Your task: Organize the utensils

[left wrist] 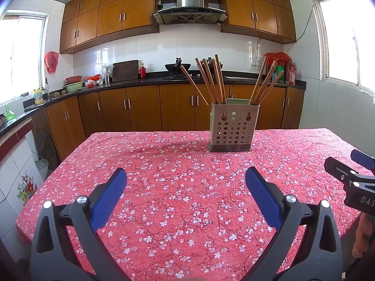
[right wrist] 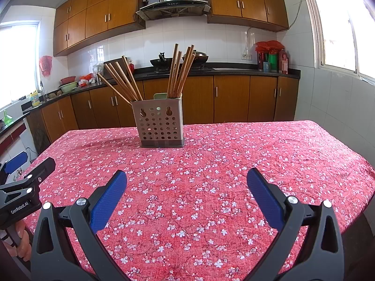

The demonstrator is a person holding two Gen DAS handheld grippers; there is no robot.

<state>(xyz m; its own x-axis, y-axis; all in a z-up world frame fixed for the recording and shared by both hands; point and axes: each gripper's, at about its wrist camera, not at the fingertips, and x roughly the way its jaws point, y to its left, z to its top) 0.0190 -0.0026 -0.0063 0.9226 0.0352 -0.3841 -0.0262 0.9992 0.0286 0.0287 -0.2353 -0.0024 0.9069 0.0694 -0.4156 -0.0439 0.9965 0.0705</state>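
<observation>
A perforated metal utensil holder [left wrist: 232,127] [right wrist: 159,121] stands upright on the far half of the table. Two bundles of wooden chopsticks [left wrist: 211,82] [right wrist: 180,72] lean out of it, one to the left and one to the right. My left gripper [left wrist: 186,175] hovers open over the tablecloth, well short of the holder, with nothing between its blue pads. My right gripper [right wrist: 186,176] is also open and empty, at about the same distance from the holder. Each gripper shows at the edge of the other's view, held by a hand.
The table carries a red floral cloth [left wrist: 178,187] [right wrist: 234,164]. Behind it run wooden kitchen cabinets and a dark counter [left wrist: 164,80] with a wok, bowls and bottles. Windows stand at both sides. A hand [right wrist: 16,241] grips the left tool's handle.
</observation>
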